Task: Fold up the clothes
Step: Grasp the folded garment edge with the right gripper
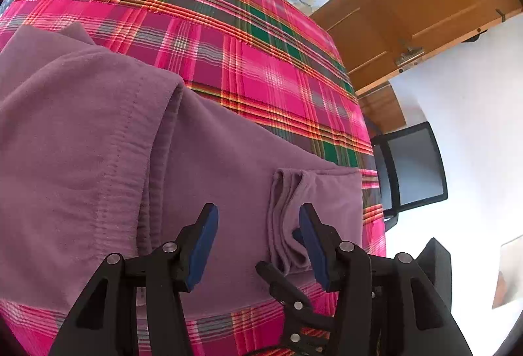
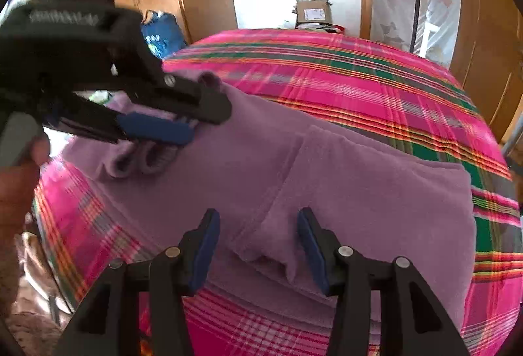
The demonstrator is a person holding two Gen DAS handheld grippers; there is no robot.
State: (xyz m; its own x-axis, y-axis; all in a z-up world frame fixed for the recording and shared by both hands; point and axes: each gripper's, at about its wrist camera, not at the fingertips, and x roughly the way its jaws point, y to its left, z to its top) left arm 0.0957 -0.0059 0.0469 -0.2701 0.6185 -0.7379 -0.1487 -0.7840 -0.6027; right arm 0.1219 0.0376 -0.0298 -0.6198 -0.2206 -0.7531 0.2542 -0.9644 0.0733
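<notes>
Left gripper (image 1: pixel 258 218): jaws apart, gripping nothing, bunched cuffs just beside its right pad. Right gripper (image 2: pixel 258 225): jaws apart, a loose fold between them, unclamped. One purple garment (image 1: pixel 98 143) beneath both, on one plaid cloth (image 1: pixel 245 55).

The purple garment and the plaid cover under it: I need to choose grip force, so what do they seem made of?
Purple garment: probably fleece or brushed knit; matte, fuzzy nap, soft thick folds. Plaid cover: seemingly thin woven cloth; crisp stripes, flat surface.
</notes>
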